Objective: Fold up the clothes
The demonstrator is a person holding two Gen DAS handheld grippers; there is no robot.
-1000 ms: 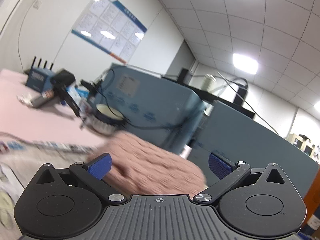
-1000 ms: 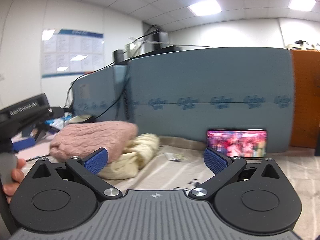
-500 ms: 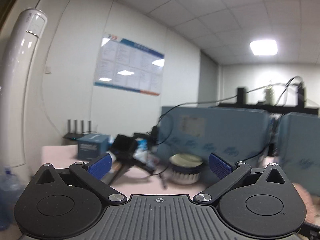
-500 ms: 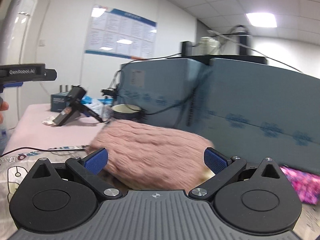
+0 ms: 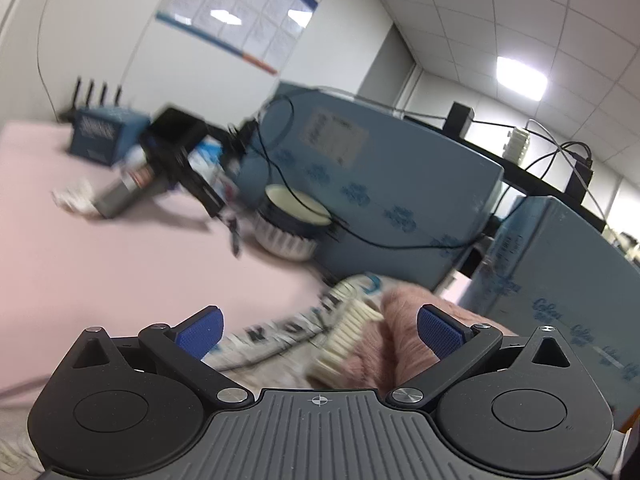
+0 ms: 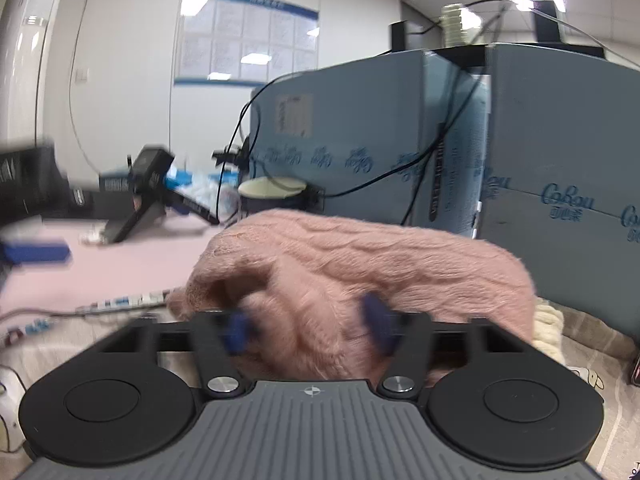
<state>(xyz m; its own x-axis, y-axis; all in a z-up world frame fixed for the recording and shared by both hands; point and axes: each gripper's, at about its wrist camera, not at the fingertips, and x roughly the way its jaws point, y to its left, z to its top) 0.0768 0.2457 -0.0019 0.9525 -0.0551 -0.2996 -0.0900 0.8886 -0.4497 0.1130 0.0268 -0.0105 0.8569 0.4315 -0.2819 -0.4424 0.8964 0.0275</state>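
Note:
A fluffy pink knitted sweater [image 6: 360, 248] lies heaped on the patterned sheet, filling the middle of the right wrist view. My right gripper [image 6: 308, 326] is pushed into its near edge. Its jaws are closing, and a bunched fold of pink knit is pinched between the blurred blue pads [image 6: 236, 330]. A cream knitted garment [image 6: 548, 328] pokes out under the sweater at the right. In the left wrist view my left gripper [image 5: 320, 334] stands open with nothing gripped. The pink sweater [image 5: 400, 320] and a cream ribbed edge [image 5: 348, 336] lie just past its right finger.
Blue foam boards [image 6: 400, 140] with cables wall off the back and right. A pink tabletop [image 5: 100, 260] spreads left, carrying a black device on a stand [image 5: 172, 148], a round tub [image 5: 292, 220] and a blue box [image 5: 100, 136]. A patterned sheet [image 6: 580, 392] covers the near surface.
The right gripper's jaws went from wide open to closed onto the pink sweater's near fold. The left wrist view swung back to the right, so the sweater shows again beside its right finger.

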